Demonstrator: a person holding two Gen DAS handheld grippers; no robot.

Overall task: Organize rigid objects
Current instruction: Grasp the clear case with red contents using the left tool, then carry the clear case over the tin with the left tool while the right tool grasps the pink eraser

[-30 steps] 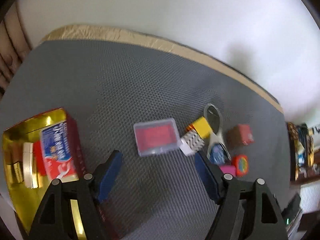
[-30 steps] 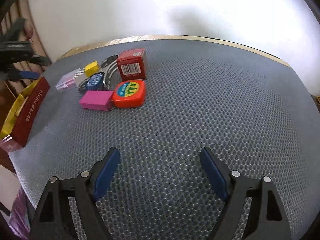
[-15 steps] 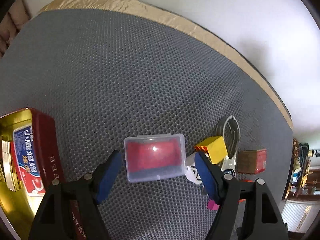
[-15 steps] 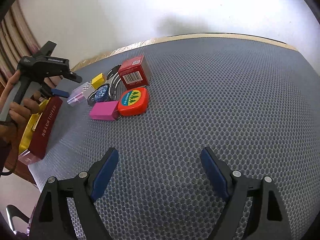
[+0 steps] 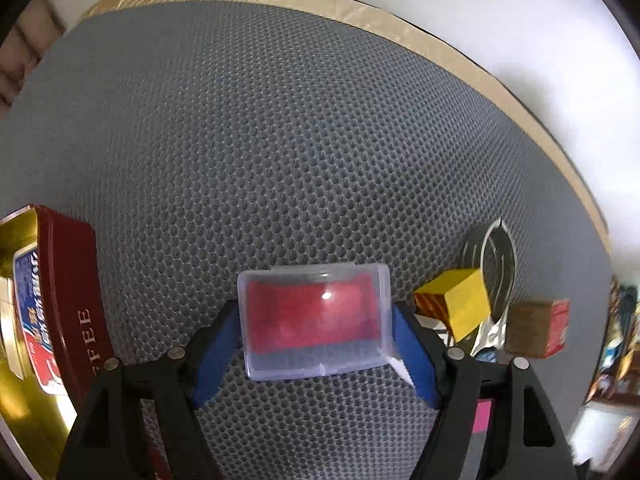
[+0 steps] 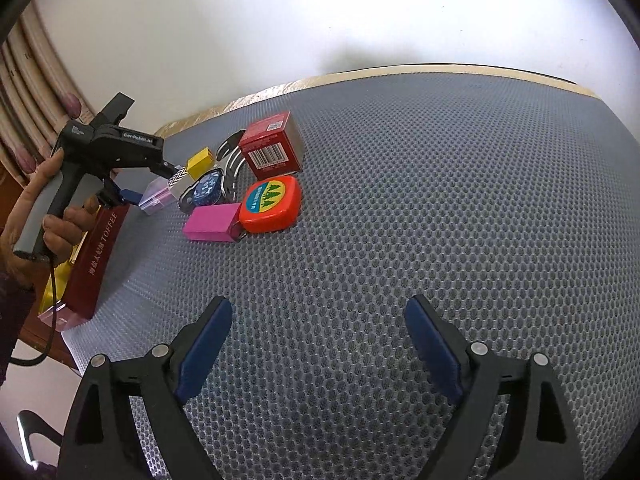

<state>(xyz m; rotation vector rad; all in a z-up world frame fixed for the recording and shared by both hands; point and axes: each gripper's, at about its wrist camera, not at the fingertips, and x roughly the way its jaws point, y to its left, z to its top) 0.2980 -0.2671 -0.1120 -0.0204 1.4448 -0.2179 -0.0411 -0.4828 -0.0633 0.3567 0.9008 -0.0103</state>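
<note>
A clear plastic case with a red insert (image 5: 314, 320) sits between the blue pads of my left gripper (image 5: 312, 332), which is shut on it; it also shows in the right wrist view (image 6: 158, 197). A red-and-gold toffee tin (image 5: 48, 320) stands open at the left, holding a few items. My right gripper (image 6: 318, 344) is open and empty over the grey mesh mat (image 6: 440, 200). A yellow block (image 5: 466, 304), a red box (image 6: 272, 146), an orange tape measure (image 6: 272, 204) and a pink block (image 6: 212, 224) lie clustered together.
A metal bottle opener with a blue round head (image 6: 208, 192) and a black-and-white patterned block (image 6: 179, 178) lie in the cluster. The tin's long side (image 6: 98, 256) sits at the mat's left edge. A white wall lies behind the table's gold rim (image 5: 360, 12).
My left gripper has moved forward and down onto the clear case and closed its pads on its two sides. My right gripper has stayed open, shifting only slightly.
</note>
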